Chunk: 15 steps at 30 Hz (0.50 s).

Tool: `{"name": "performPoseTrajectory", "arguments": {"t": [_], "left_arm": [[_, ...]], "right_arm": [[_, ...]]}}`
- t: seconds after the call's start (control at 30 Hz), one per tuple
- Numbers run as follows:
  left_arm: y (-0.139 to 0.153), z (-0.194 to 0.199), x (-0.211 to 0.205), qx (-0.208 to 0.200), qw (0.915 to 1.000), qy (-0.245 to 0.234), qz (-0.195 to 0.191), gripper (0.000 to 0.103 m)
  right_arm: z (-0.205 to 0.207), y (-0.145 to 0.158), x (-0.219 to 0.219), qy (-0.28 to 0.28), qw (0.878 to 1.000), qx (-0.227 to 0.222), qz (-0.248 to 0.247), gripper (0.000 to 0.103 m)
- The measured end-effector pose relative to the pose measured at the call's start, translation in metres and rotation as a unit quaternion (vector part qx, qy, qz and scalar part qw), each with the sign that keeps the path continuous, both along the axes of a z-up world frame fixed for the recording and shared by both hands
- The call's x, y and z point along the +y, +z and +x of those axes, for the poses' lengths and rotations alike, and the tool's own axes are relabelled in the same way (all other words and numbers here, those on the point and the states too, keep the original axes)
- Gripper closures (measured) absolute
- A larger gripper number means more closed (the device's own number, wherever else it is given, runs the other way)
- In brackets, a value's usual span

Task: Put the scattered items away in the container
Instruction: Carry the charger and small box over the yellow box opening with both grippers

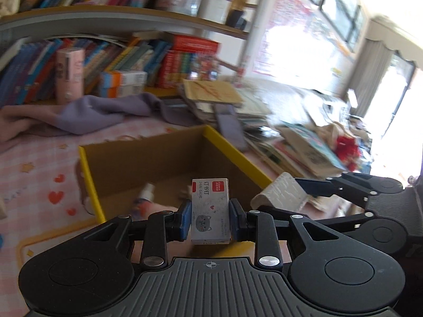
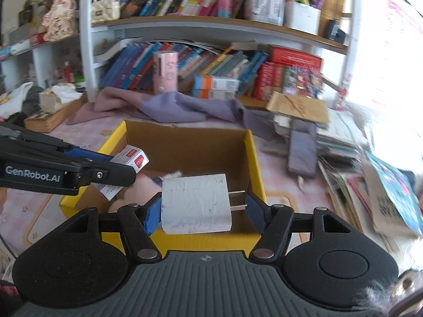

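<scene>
An open cardboard box (image 2: pixel 190 145) with yellow edges sits mid-desk (image 2: pixel 277 163), holding a small bottle (image 1: pixel 146 192) and pink items. Above it, the left claw (image 1: pixel 210 218) clamps a staples box (image 1: pixel 210 208); the right claw (image 2: pixel 203 208) grips a white plug adapter (image 2: pixel 195 203).

White bookshelf (image 2: pixel 219 26) crammed with books, bright window (image 1: pixel 341 5) to its right, pink patterned desk (image 2: pixel 280 179) below it

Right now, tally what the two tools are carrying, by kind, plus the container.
Small white staple box with red label, in left tool: 1
White two-prong plug charger, in right tool: 1
Yellow-rimmed cardboard box: 1
Total: 3
</scene>
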<state>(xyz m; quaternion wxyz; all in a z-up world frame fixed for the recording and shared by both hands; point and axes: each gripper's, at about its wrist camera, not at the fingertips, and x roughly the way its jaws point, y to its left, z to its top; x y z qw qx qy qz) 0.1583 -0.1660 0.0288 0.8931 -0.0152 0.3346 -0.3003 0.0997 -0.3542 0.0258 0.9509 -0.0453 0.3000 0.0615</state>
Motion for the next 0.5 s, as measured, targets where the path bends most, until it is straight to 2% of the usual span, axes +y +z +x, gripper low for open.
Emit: {"name": "performPoseTrajectory", "arguments": {"t": [0.23, 0.3, 0.5], "left_arm": [[-0.005, 0.049, -0.011, 0.0, 0.9972, 0.05, 0.056, 0.075], [-0.011, 0.062, -0.018, 0.007, 0.9955, 0.051, 0.079, 0.075], [-0.038, 0.09, -0.043, 0.039, 0.9881, 0.037, 0.144, 0.075]], "right_arm": [[0.065, -0.015, -0.006, 0.081, 0.996, 0.027, -0.02, 0.04], [0.085, -0.021, -0.002, 0.104, 0.993, 0.034, -0.048, 0.04], [0.134, -0.052, 0.013, 0.196, 0.968, 0.09, -0.128, 0.04]]}}
